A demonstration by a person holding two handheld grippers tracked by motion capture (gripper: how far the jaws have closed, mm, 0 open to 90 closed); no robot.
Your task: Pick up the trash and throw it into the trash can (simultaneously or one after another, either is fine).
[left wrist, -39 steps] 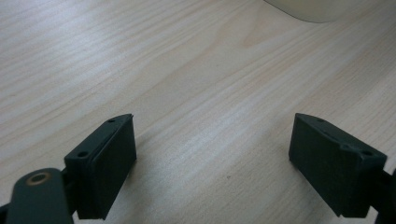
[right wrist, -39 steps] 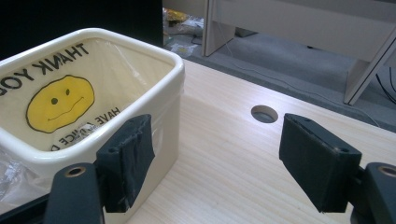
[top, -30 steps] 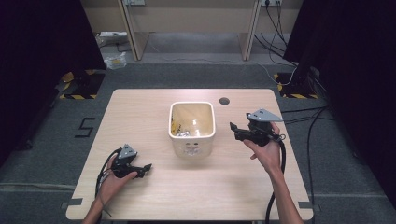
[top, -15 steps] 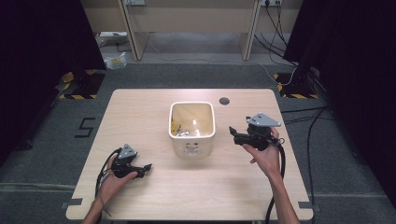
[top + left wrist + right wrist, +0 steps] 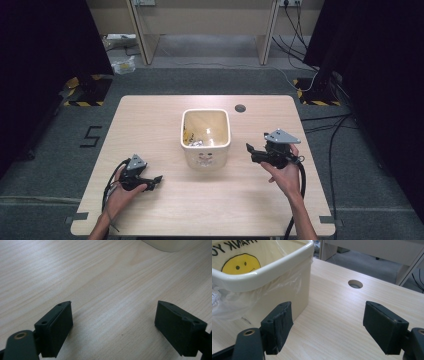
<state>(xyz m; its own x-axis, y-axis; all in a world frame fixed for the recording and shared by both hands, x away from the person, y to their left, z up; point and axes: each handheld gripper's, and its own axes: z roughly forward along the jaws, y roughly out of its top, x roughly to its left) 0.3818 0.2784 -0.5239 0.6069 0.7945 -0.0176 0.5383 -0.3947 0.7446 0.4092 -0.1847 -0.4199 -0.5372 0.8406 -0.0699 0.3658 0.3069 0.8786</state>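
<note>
Cream plastic is what I work around: the bin, lined with a clear bag and holding scraps, stands mid-table, and my right tool hangs just beside its right wall with jaws wide and empty, so I'd keep them spread, come in level at the rim and avoid snagging the liner. My left tool sits low at the near left, also wide and empty. Pale wood-grain table with a cable hole; grey carpet, dark curtains and desk legs lie beyond.
</note>
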